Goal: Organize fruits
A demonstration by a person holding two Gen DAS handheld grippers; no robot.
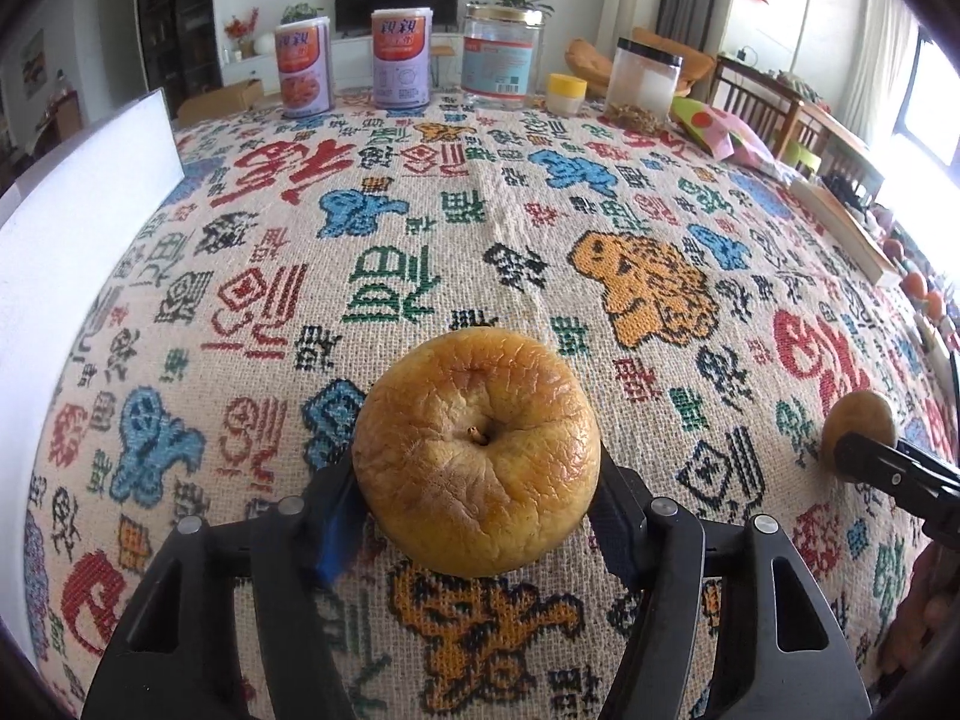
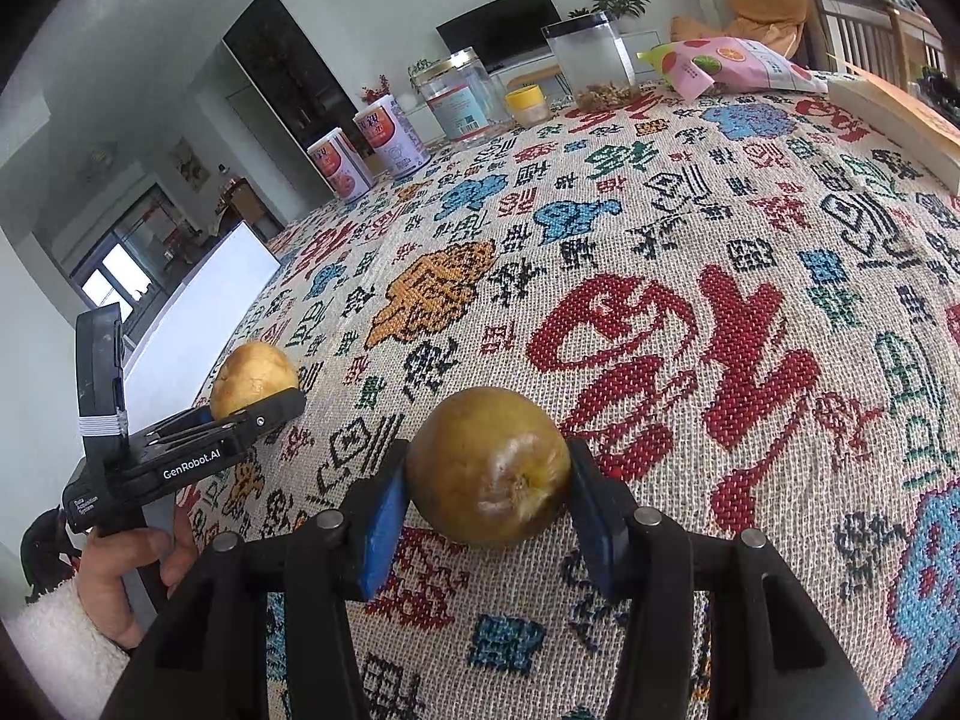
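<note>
Nearest the left wrist camera, the left gripper (image 1: 477, 501) has its fingers against both sides of a wrinkled yellow-brown apple (image 1: 477, 450), stem upward; the pads sit on its flanks, clamped on it. No earlier view is at hand, so only this grip can be told. The apple rests low over the worktop (image 1: 420, 228), which is covered in a woven cloth with coloured characters.

Nearest the right wrist camera, the right gripper (image 2: 489, 504) has its blue-padded fingers (image 2: 384, 516) pressed on a smoother olive-brown fruit (image 2: 487, 465), its dried end facing the lens. The fruit sits just over the cloth, on a large red pattern.

Each gripper shows at the edge of the other's view; a hand (image 2: 129, 570) in a white fleecy sleeve holds the left one.

Further off, a white board (image 1: 78, 204) stands at the left edge. At the far side stand two printed cans (image 1: 303, 69), a glass jar (image 1: 501, 54), a small yellow-lidded pot (image 1: 566, 93), a black-lidded clear container (image 1: 645, 84) and a pink snack bag (image 2: 726, 63).
</note>
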